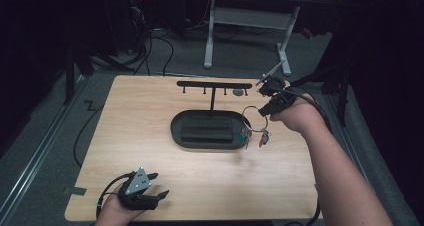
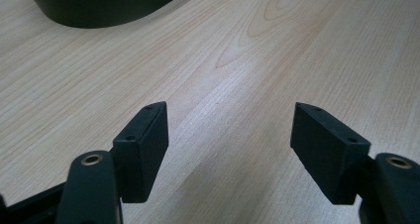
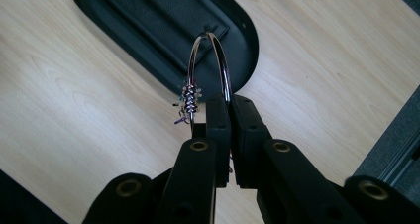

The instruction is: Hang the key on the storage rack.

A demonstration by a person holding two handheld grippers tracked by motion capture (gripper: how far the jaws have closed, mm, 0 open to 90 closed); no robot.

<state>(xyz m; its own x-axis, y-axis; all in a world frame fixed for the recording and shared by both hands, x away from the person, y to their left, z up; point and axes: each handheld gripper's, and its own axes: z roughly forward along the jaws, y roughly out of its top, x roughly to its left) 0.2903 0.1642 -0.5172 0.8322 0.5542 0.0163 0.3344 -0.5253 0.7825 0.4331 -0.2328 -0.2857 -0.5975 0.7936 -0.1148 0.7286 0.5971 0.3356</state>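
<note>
At the near left corner of the table (image 1: 150,121) we rest our left gripper (image 1: 159,185) on the wood, its jaws spread wide with nothing between them; its own view looks across bare grain (image 2: 233,75) to the curved wall of the black tray (image 2: 99,16).

At mid-table stands the key stand (image 1: 214,84), a T-shaped bar with small hooks rising from the oval tray (image 1: 177,131).

Toward the right edge, our right gripper (image 1: 263,111) is clamped on the key ring (image 1: 253,118), which hangs in the air just beside the tray's right end, keys (image 1: 252,137) dangling below.

We judge the ring stiff, thin and slick, and light overall; the keys will swing loosely. The bare arc of wire, away from the keys, is the best hold, leaving the open loop free for a hook.

The right gripper view shows the pads (image 3: 218,130) pinching the wire (image 3: 223,70) and a beaded charm (image 3: 190,97). The high view alone gives the hooks and the ring's place relative to them.
</note>
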